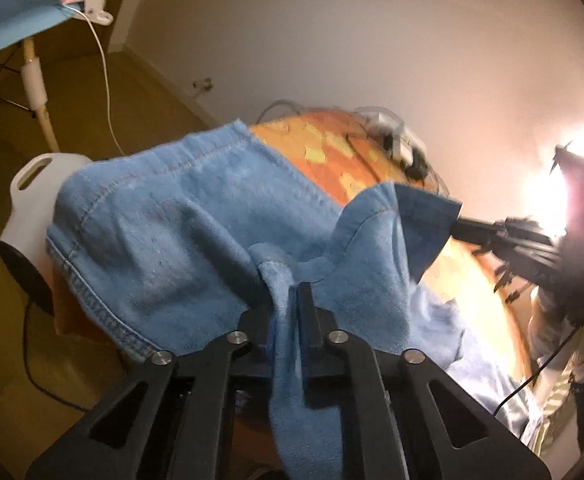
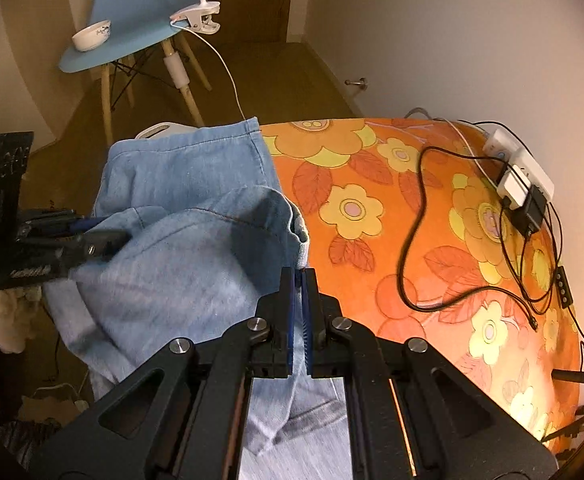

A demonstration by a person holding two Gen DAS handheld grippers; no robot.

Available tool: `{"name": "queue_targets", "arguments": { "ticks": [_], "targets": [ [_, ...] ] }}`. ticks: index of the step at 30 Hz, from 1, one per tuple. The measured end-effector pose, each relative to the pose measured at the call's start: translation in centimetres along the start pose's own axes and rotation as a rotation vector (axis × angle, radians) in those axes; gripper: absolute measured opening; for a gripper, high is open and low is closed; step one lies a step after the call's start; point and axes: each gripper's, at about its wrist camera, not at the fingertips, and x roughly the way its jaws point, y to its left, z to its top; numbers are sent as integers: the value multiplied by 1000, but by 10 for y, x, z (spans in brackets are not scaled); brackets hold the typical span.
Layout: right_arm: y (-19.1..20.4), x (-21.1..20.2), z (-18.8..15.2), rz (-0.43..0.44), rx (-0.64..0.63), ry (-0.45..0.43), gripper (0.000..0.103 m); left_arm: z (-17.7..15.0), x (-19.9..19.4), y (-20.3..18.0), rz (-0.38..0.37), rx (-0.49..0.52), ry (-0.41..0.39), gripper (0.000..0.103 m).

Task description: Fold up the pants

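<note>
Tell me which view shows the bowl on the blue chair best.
The right wrist view: the bowl sits whole and unblocked on the chair seat. In the left wrist view only a corner of the chair shows at the frame edge, and no bowl is visible.

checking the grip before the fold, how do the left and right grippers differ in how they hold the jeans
The left gripper pinches a bunched, twisted fold of the jeans, with cloth trailing down between its arms. The right gripper clamps a flatter edge by the waistband, and blue pads show along its jaws; on the left no pads can be made out. Shared: both are shut on the same denim, lifting it over the orange flowered cover.
</note>
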Motion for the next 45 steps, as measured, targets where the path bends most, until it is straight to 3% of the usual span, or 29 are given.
{"name": "queue_targets", "arguments": {
  "ticks": [6,8,14,18,20,22,23,24,25,29,36,45],
  "targets": [
    [-6,-8,15,-66,10,-49,4,5,-48,6,34,-22,-196,3],
    [-5,-7,26,-77,9,-64,4,9,-53,11,41,-14,-213,3],
    [19,2,43,-67,-62,-70,4,13,-35,25,-42,-73,-87,6],
    [24,6,35,-60,-74,-48,4,13,-13,29,-76,-114,12,28],
    [23,5,32,-61,-70,-40,4,13,-3,29,-85,-129,53,28],
    [20,2,29,-62,-64,-37,4,12,2,29,-83,-126,61,24],
    [18,1,29,-64,-62,-38,4,12,5,28,-82,-124,60,16],
    [17,-1,29,-67,-61,-40,4,12,7,27,-101,-115,62,0],
    [16,-3,29,-70,-60,-42,4,11,6,25,-94,-103,56,0],
    [15,-7,30,-83,-66,-47,4,9,-10,15,-93,-57,-8,1],
    [14,-9,51,-126,-79,-85,4,20,-65,25,-27,-54,-227,1],
    [38,23,129,-140,-131,-163,3,16,-82,49,77,-52,-302,1]
  ]
}}
